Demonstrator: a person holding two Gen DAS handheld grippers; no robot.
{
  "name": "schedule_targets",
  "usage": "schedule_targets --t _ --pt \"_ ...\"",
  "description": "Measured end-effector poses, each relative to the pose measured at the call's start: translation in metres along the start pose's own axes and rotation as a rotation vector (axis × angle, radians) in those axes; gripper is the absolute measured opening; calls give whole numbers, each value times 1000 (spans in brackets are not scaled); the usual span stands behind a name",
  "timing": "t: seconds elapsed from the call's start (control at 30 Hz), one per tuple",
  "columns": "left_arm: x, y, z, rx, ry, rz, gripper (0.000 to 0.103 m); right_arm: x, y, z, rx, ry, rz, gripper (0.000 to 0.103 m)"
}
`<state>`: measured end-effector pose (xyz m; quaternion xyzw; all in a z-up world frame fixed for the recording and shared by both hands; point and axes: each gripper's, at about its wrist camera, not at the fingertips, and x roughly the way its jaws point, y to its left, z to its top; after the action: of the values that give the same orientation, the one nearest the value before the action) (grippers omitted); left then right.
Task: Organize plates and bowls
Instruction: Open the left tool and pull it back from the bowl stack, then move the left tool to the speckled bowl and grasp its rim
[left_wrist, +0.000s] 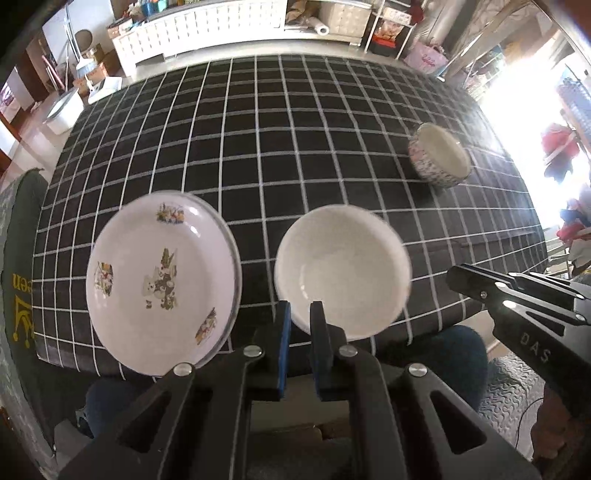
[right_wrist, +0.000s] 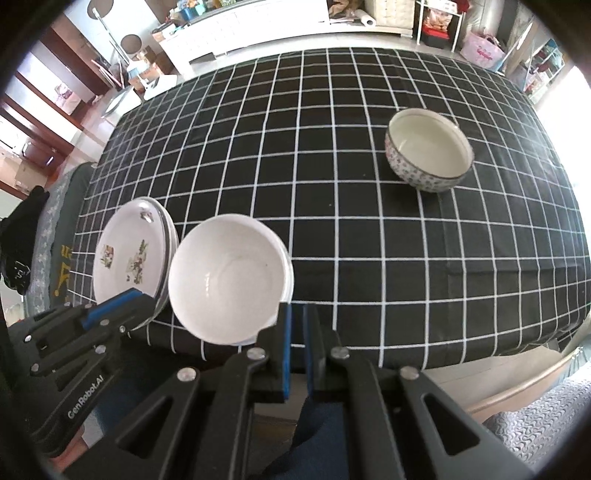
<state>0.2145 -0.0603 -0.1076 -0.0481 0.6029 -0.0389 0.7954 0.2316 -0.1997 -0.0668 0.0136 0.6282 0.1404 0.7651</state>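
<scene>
A stack of white plates with cartoon prints (left_wrist: 159, 277) (right_wrist: 125, 258) lies near the table's front left edge. Beside it on the right stand stacked plain white bowls (left_wrist: 343, 269) (right_wrist: 229, 277). A patterned bowl with a white inside (left_wrist: 439, 155) (right_wrist: 428, 151) stands far right. My left gripper (left_wrist: 300, 317) sits at the near rim of the white bowls, jaws narrowly apart, nothing clearly clamped. My right gripper (right_wrist: 296, 325) is nearly shut and empty, just right of the white bowls at the front edge.
The table wears a black cloth with a white grid (left_wrist: 258, 147) (right_wrist: 369, 221). A dark chair back (left_wrist: 22, 258) stands at the left edge. White cabinets (left_wrist: 207, 26) and shelves line the far wall. The right gripper's body (left_wrist: 517, 299) shows in the left view.
</scene>
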Motion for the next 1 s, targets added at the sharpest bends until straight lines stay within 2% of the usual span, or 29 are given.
schedule_targets --t 0.23,0.33,0.37,0.53,0.67,0.9,1.0 --pt "-16 -32 18 36 -24 -20 9 -21 -26 10 20 -24 29 9" --pt "-18 -48 27 51 -26 -47 9 -28 -39 15 34 -22 15 10" --pt "-18 -54 30 58 -30 -55 13 -29 -42 17 34 -22 11 11" --pt "-17 -80 44 85 -40 -75 15 -38 -63 30 41 -49 -6 24" --pt "-7 -96 58 108 -27 -76 15 -36 -81 41 50 -53 -22 29" --pt "20 -114 89 120 2 -95 15 -19 -114 61 71 -31 -46 29" --pt "34 -121 103 113 15 -102 15 -10 -126 71 72 -20 -68 36"
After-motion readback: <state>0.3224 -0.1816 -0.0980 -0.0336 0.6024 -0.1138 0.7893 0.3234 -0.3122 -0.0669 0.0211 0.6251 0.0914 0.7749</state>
